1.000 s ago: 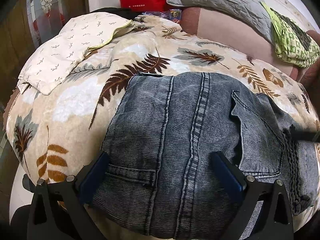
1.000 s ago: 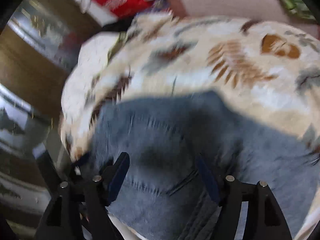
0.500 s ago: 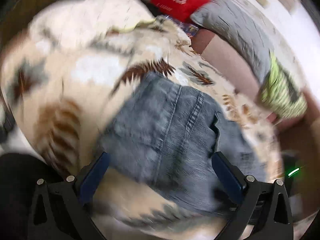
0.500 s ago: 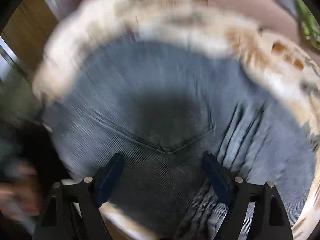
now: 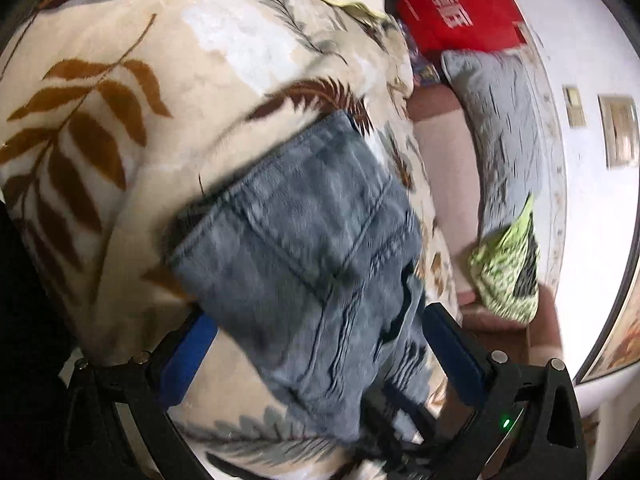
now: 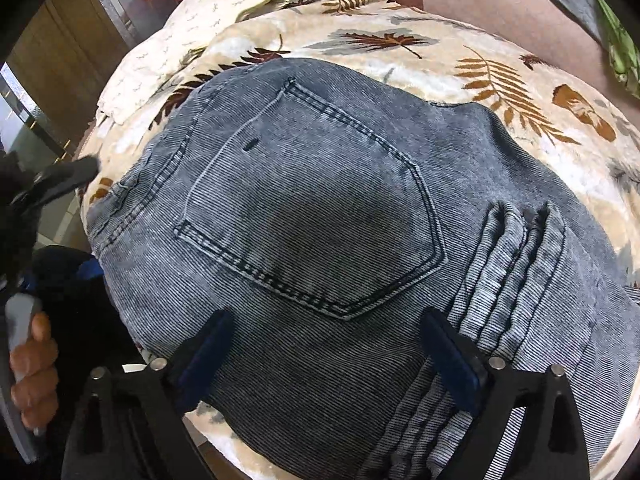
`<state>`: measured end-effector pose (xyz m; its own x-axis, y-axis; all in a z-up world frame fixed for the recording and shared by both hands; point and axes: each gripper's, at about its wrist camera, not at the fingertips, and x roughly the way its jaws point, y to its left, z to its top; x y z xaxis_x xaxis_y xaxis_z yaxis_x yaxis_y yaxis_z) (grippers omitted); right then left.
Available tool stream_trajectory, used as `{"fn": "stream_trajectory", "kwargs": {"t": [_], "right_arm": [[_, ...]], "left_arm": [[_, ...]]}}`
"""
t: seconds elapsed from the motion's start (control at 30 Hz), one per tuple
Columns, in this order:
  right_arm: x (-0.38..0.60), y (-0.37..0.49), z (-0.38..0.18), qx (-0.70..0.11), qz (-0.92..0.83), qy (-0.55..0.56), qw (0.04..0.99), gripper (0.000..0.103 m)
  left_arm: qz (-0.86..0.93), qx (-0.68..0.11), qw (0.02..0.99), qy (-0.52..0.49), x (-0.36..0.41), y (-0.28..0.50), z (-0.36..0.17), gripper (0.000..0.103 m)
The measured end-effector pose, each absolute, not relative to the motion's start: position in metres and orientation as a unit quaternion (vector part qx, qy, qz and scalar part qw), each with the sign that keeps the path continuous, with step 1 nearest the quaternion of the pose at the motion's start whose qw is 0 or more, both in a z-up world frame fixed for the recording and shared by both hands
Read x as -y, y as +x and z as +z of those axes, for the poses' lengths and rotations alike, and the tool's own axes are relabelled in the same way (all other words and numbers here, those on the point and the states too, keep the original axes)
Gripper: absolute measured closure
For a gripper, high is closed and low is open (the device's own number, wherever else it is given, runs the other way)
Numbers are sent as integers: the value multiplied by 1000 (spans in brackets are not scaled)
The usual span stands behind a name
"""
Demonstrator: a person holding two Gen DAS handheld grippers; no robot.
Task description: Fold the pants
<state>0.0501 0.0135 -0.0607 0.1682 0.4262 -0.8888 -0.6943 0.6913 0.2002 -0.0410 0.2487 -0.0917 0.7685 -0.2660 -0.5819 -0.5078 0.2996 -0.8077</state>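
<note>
Folded blue-grey denim pants [image 6: 320, 208] lie on a leaf-print blanket [image 6: 500, 76], back pocket up, with bunched folds at their right. My right gripper [image 6: 330, 344] points steeply down over the pocket; its jaws are opening and the pads hover clear of the cloth, holding nothing. In the left wrist view the pants [image 5: 304, 240] run diagonally. My left gripper [image 5: 320, 340] stands wide open astride their near end, and the denim hides its left fingertip. A hand [image 6: 32, 360] holding the left gripper's handle shows at the left edge of the right wrist view.
A white patterned pillow [image 6: 168, 52] lies at the blanket's far left. A red bag [image 5: 452, 12], a grey quilted pillow [image 5: 500, 128] and a green patterned cloth [image 5: 508, 272] lie beyond the pants. Wooden cabinets [image 6: 48, 60] stand to the left. The blanket's edge drops off near both grippers.
The left wrist view has rolled strongly and shifted to one end of the pants. The right gripper's jaws have widened, and it has moved over the back pocket.
</note>
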Motion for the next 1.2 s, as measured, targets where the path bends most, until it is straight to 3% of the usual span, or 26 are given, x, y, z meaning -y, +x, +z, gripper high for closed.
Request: {"fn": "stream_trajectory", "kwargs": {"t": [0.03, 0.07, 0.1, 0.13, 0.17, 0.37, 0.53, 0.67, 0.9, 1.03, 1.2], "right_arm": [[-15, 51, -61, -528, 373, -126, 753, 3], [-17, 51, -62, -529, 374, -124, 752, 2], [-18, 51, -62, -529, 374, -124, 752, 1], [-19, 50, -62, -528, 374, -124, 752, 1], [-24, 59, -77, -528, 373, -125, 752, 1], [-29, 63, -77, -540, 373, -119, 745, 1], [-20, 88, -49, -532, 393, -21, 750, 1], [-35, 116, -86, -585, 379, -12, 717, 0], [-39, 125, -42, -552, 399, 38, 731, 4], [-62, 132, -91, -604, 399, 12, 690, 2], [-53, 114, -45, -569, 418, 44, 706, 4]], "left_arm": [[85, -326, 738, -584, -250, -40, -90, 5], [89, -322, 744, -578, -251, -39, -87, 26], [95, -329, 751, -564, -251, -35, -85, 41], [108, -345, 754, -548, -252, -33, -84, 69], [123, -360, 756, -533, -253, -31, -85, 80], [125, -359, 767, -517, -251, -31, -86, 82], [134, -362, 779, -494, -247, -31, -80, 84], [132, -361, 790, -478, -244, -28, -76, 86], [132, -361, 794, -472, -244, -30, -75, 86], [129, -358, 800, -464, -242, -29, -72, 86], [134, -356, 807, -453, -239, -28, -68, 86]]}}
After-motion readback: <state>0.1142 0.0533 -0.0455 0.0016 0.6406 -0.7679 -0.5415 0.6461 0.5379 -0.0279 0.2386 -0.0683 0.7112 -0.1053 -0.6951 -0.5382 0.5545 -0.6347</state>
